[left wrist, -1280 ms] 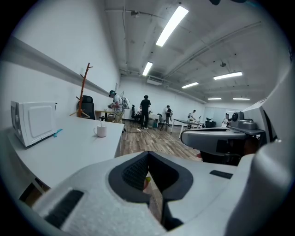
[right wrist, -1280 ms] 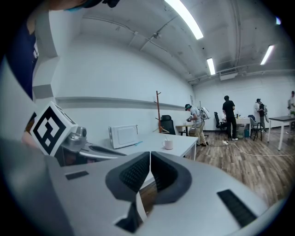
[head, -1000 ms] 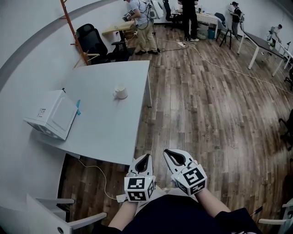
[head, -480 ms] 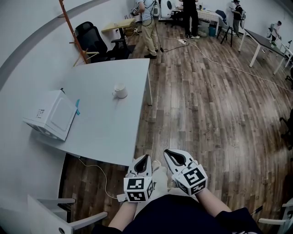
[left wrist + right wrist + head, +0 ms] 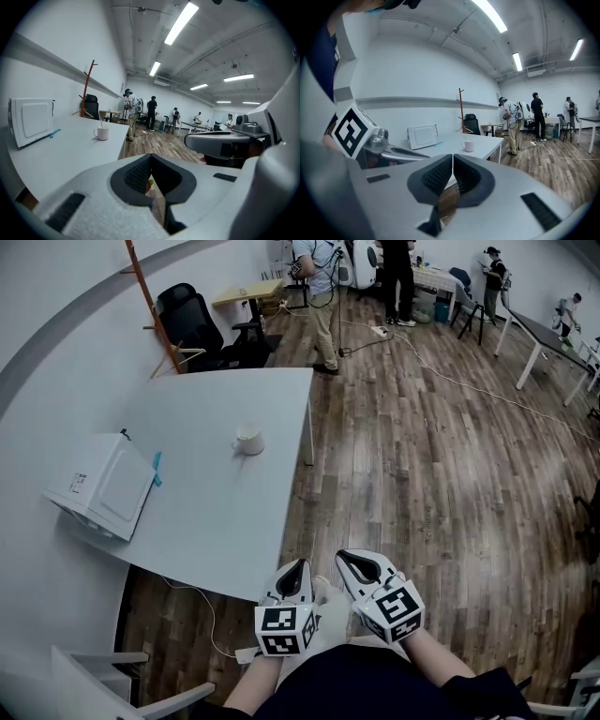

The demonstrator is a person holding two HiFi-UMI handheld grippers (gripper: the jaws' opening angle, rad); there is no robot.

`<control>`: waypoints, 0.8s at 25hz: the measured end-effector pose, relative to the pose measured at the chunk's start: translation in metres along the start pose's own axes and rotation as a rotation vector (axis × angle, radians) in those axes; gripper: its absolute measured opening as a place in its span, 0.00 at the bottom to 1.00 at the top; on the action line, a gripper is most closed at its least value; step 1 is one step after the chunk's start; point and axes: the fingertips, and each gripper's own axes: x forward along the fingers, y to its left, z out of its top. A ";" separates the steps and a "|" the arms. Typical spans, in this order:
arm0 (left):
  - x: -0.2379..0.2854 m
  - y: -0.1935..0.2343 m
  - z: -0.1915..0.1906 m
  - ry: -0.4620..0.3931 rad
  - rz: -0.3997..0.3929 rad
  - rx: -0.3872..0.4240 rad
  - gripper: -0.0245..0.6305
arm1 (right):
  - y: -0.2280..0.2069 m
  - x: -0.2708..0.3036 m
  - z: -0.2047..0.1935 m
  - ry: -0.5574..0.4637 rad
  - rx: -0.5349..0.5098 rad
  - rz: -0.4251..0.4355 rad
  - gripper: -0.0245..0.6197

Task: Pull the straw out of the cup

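A white cup (image 5: 248, 440) stands near the right edge of the white table (image 5: 216, 512), well ahead of both grippers. Its thin straw (image 5: 100, 124) sticks up from the cup (image 5: 101, 133) in the left gripper view. The right gripper view also shows the cup (image 5: 468, 146) with the straw (image 5: 465, 139). My left gripper (image 5: 298, 564) and right gripper (image 5: 346, 555) hang side by side over the floor, short of the table's near edge. Both are shut with nothing between their jaws, as seen at the left gripper (image 5: 151, 157) and the right gripper (image 5: 453, 157).
A white microwave-like box (image 5: 98, 486) sits on the table's left side. A black office chair (image 5: 192, 326) and an orange coat stand (image 5: 150, 301) are behind the table. A person (image 5: 323, 296) stands beyond its far corner. A cable (image 5: 202, 606) runs under the near edge.
The table and cup have slid slightly nearer in the head view. The person in the background has walked to the right. Both grippers stay shut in the same place.
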 end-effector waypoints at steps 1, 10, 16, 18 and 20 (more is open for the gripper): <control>0.006 0.004 0.002 0.000 0.003 -0.002 0.06 | -0.005 0.006 0.002 -0.001 -0.003 0.000 0.09; 0.064 0.030 0.032 0.005 0.011 -0.006 0.06 | -0.056 0.054 0.028 0.004 -0.029 0.001 0.09; 0.102 0.053 0.055 0.004 0.027 -0.031 0.06 | -0.088 0.093 0.045 0.022 -0.045 0.013 0.09; 0.115 0.064 0.060 0.009 0.039 -0.033 0.06 | -0.097 0.107 0.053 0.020 -0.051 0.023 0.09; 0.126 0.074 0.066 0.012 0.052 -0.038 0.06 | -0.105 0.120 0.060 0.017 -0.057 0.032 0.09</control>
